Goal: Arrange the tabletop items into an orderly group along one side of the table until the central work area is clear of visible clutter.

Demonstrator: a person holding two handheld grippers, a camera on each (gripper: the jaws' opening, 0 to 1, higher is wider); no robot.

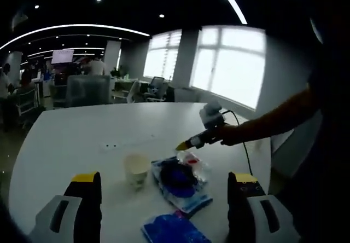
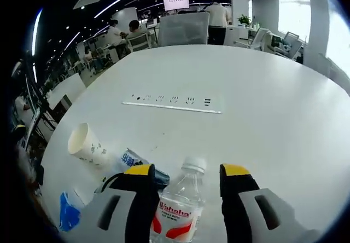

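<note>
White table [image 2: 262, 106]: right fingers [image 2: 186, 180] straddle water bottle [image 2: 180, 202]; left fingers [image 1: 164, 185] apart.

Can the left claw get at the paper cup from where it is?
Probably yes. The paper cup stands upright on the white table ahead of the open left claw, with bare tabletop between; the blue packets sit beside it, not in the path.

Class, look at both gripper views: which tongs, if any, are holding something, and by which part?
The right tongs straddle the water bottle at its upper body, below the cap; whether they grip it cannot be told. The left tongs are open, holding nothing.
</note>
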